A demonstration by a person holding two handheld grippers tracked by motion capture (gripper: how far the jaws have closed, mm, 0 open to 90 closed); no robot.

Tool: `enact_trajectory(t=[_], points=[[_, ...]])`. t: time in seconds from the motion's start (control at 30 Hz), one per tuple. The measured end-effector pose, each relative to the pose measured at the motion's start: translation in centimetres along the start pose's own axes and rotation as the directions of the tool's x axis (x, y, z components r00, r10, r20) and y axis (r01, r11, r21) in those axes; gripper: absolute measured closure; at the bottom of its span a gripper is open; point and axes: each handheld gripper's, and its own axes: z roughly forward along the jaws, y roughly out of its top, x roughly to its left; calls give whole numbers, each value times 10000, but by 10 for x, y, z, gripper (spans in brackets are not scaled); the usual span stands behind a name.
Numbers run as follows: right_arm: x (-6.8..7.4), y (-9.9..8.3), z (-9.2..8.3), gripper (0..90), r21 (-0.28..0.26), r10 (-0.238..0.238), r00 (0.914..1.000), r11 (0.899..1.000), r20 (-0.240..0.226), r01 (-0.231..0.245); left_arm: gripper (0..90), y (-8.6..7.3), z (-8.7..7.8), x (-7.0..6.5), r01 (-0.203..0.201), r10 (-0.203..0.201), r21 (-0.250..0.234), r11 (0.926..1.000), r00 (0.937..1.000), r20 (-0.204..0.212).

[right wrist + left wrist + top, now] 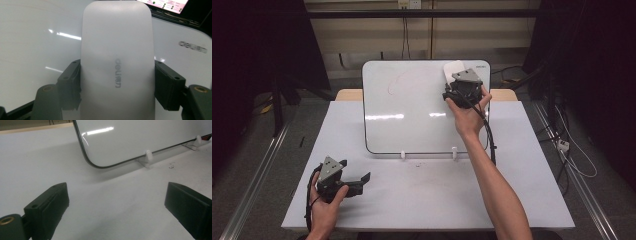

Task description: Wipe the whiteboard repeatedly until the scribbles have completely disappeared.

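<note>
Up top, the right hand-held gripper [460, 75] is clamping a white eraser [117, 62] against the whiteboard [412, 110]. The left hand-held gripper [357, 181] is resting wide open on the counter [422, 195]

White eraser [116, 62] upright against tilted whiteboard's [412, 115] top right corner, faint red mark remaining

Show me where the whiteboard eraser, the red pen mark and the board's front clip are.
whiteboard eraser [116, 62]: right gripper view, middle of its pale back, between the jaws.
red pen mark [393, 83]: high view, middle of the curved stroke on the board.
front clip [148, 155]: left gripper view, its rounded white top.
</note>
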Motion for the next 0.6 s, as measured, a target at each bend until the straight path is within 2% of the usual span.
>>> enact_trajectory(t=[0.2,0.4,0.6], points=[[40,6,3,312,-90,-842,9951,9964,-518,839,54,1,0,0,-65,65,-42,10000,10000,51],[87,16,9,311,-411,-1622,9820,9864,-963,1589,54,0,1,-2,-61,62,-40,10000,9999,156],[111,24,13,311,-603,-2090,9693,9774,-1297,2027,54,-1,-1,-1,-58,58,-26,10000,9999,134]])
